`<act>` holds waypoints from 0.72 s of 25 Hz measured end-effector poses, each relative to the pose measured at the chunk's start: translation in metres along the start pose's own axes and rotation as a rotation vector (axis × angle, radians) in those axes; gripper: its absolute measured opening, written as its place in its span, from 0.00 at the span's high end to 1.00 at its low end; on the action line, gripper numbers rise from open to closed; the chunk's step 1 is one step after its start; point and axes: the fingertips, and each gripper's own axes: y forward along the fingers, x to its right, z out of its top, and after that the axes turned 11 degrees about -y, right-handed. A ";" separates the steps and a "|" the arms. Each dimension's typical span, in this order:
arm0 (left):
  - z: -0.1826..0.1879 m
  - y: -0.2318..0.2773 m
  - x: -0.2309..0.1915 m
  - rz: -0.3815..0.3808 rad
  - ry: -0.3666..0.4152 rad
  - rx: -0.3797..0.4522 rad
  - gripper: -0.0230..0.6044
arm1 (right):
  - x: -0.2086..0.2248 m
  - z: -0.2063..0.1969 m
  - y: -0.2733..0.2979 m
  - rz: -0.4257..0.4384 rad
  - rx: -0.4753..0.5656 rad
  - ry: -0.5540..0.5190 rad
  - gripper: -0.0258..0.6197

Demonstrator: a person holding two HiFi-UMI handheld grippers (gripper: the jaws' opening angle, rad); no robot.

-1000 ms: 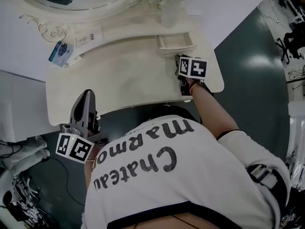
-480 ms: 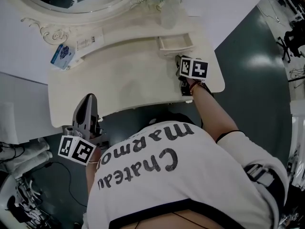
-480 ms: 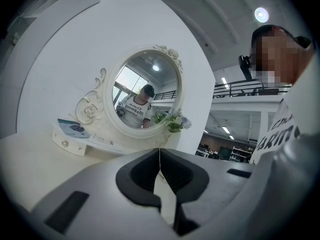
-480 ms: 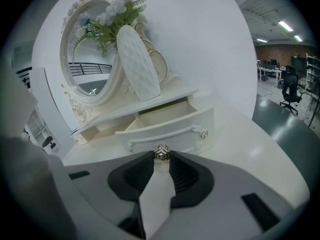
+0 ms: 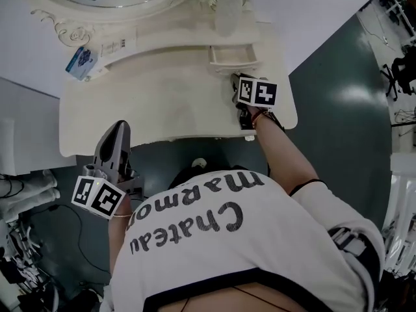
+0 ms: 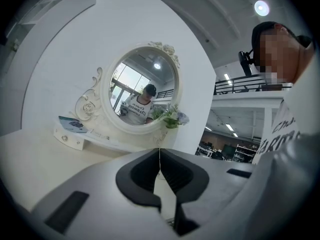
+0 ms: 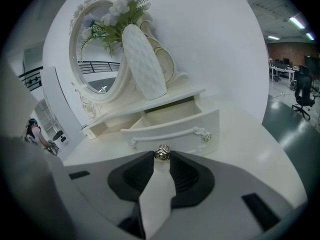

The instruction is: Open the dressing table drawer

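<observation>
Right gripper [image 7: 161, 159] pinches the knob [image 7: 161, 151] of the partly open drawer [image 7: 172, 129], at its twelve o'clock on the counter [image 5: 162, 103]. Left gripper [image 6: 159, 156], pressed together and empty, hangs well apart at seven o'clock.

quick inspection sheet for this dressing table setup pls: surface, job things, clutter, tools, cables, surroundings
surface: cream table top, bare in the middle
job's things: drawer at the right end stands pulled out, and what shows of its inside looks empty; its metal knob sits at the front
clutter: blue booklet on the left shelf; white vase with flowers above the drawer; oval mirror
grippers: right tool is closed on the knob; left tool has its jaws together, holds nothing and is off the table's front edge
cables: a tangle on the floor at lower left
surroundings: dark green floor; office chair far right
</observation>
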 end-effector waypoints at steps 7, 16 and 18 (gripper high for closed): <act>-0.020 -0.005 0.035 0.028 -0.008 0.018 0.92 | 0.000 -0.003 -0.011 0.088 -0.041 -0.041 0.79; -0.041 -0.014 0.078 0.026 -0.015 0.050 0.92 | -0.010 -0.006 -0.066 0.182 0.012 -0.041 0.79; -0.046 -0.014 0.087 0.014 -0.010 0.049 0.92 | -0.012 -0.001 -0.084 0.198 0.056 -0.018 0.80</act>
